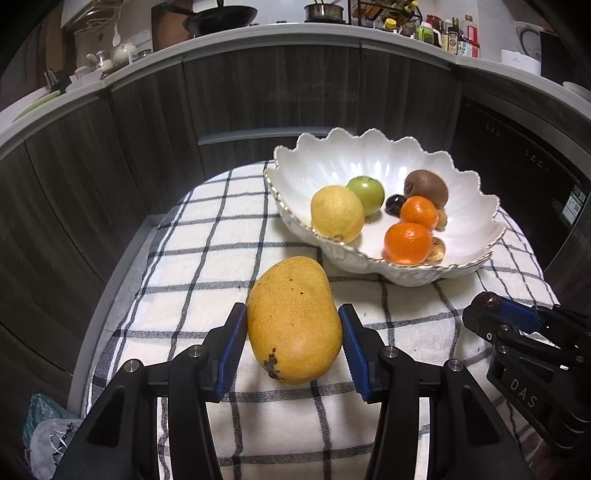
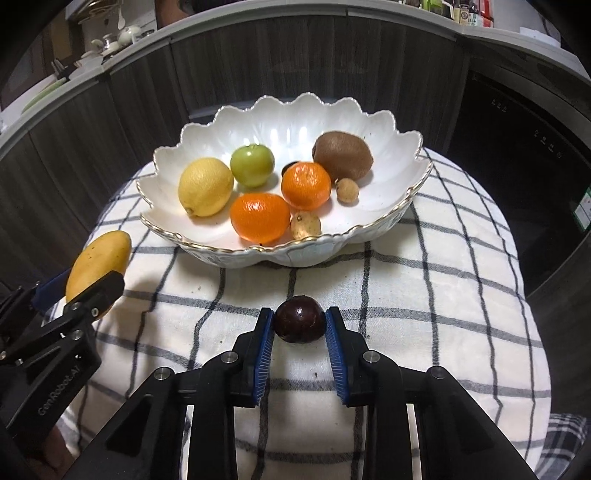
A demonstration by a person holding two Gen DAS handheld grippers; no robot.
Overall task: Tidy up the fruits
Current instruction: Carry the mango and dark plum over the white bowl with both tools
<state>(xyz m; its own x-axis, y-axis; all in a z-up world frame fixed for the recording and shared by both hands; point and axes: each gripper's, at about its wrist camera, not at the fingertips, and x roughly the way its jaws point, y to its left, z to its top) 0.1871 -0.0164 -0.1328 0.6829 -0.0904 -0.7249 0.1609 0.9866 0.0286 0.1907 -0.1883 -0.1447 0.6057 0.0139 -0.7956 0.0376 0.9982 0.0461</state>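
The mango [image 1: 293, 321] sits between the pads of the left gripper [image 1: 293, 339], which clasp its flanks near the checked cloth's [image 1: 184, 266] left edge, while the right gripper [image 2: 299, 328] pinches a dark plum [image 2: 299, 320] by the front edge. The cloth covers a rounded stand before dark cabinets [image 1: 147, 122] under a cluttered counter [image 1: 258, 31]. At the cloth's far edge the scalloped white bowl [image 2: 207, 136] holds a lemon [image 2: 205, 186], kiwi [image 2: 342, 155], two oranges [image 2: 260, 218], a green apple [image 2: 252, 165] and small brown fruits [image 2: 305, 225].
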